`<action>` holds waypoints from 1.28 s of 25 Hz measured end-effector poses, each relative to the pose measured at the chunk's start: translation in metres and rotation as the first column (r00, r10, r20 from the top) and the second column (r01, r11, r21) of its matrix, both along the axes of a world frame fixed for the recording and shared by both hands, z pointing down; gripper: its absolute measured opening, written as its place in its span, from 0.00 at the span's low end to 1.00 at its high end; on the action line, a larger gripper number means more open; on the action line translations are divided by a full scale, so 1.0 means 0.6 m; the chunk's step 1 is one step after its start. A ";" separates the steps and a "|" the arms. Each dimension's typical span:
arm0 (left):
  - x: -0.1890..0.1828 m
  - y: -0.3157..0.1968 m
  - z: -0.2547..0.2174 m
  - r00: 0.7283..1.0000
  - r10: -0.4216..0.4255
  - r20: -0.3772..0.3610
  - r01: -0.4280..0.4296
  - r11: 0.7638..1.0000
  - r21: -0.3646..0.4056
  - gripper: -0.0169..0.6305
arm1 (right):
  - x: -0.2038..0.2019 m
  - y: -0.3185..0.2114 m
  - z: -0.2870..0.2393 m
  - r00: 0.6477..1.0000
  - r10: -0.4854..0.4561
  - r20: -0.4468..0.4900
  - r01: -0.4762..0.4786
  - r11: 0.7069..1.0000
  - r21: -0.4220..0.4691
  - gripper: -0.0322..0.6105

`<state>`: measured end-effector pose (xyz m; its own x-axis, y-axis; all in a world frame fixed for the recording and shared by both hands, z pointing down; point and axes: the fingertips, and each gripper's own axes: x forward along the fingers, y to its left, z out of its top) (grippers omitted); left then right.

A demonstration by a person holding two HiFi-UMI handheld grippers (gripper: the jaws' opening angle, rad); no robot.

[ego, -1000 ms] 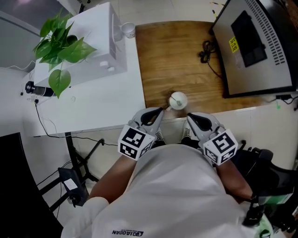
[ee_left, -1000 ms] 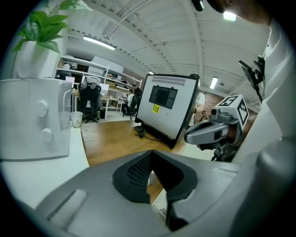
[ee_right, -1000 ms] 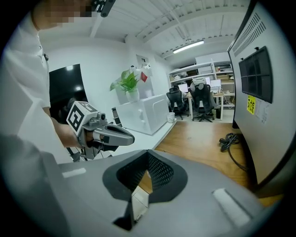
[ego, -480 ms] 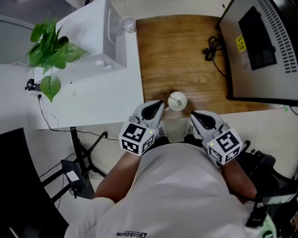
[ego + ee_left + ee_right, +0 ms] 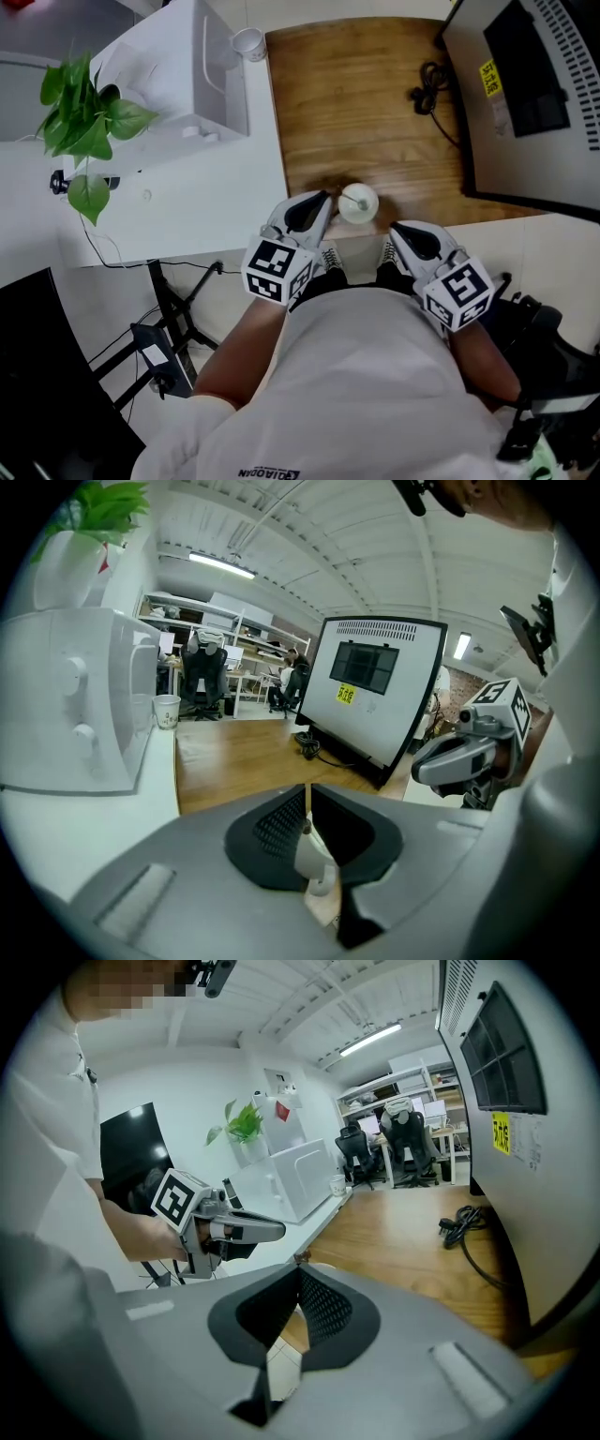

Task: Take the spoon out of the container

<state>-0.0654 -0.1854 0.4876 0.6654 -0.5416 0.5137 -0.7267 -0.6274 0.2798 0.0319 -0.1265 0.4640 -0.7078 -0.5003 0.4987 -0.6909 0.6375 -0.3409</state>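
Spoon (image 5: 348,199) shows only faintly inside the white container (image 5: 372,210).

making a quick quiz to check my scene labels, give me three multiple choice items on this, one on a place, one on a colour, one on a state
1. Where does the white round container stand?
A. on the wooden table top, at its near edge
B. on the white table beside the plant
C. on the floor

2. What colour is the sticker on the grey panel?
A. red
B. yellow
C. blue

3. What is the state of the spoon?
A. lying flat on the wood
B. lying on the white table
C. inside the container

Answers:
1 A, since the head view shows the container at the near edge of the wood.
2 B, since the head view and the left gripper view both show it yellow.
3 C, since the head view shows it within the container's rim.
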 end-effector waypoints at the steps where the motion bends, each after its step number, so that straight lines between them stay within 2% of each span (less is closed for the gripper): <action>1: -0.001 -0.002 0.005 1.000 0.002 0.000 -0.002 1.000 -0.009 0.07 | 0.000 -0.001 0.002 1.000 0.004 0.001 -0.004 1.000 -0.005 0.06; 9: 0.000 -0.019 0.037 1.000 0.019 -0.005 -0.020 0.997 -0.073 0.12 | 0.009 -0.008 0.019 0.999 0.039 0.001 -0.039 0.998 -0.042 0.06; 20: 0.023 -0.026 0.065 0.999 0.033 -0.015 -0.035 0.992 -0.120 0.20 | 0.029 -0.015 0.028 0.998 0.055 -0.012 -0.056 0.997 -0.061 0.06; 32: 0.034 -0.015 0.093 0.999 0.051 0.004 -0.050 0.985 -0.166 0.20 | 0.030 -0.014 0.032 0.999 0.043 -0.010 -0.043 0.996 -0.073 0.06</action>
<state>-0.0451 -0.1947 0.5433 0.6849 -0.4144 0.5993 -0.6982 -0.6087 0.3769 0.0499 -0.1349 0.4833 -0.6823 -0.4920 0.5408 -0.7200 0.5808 -0.3799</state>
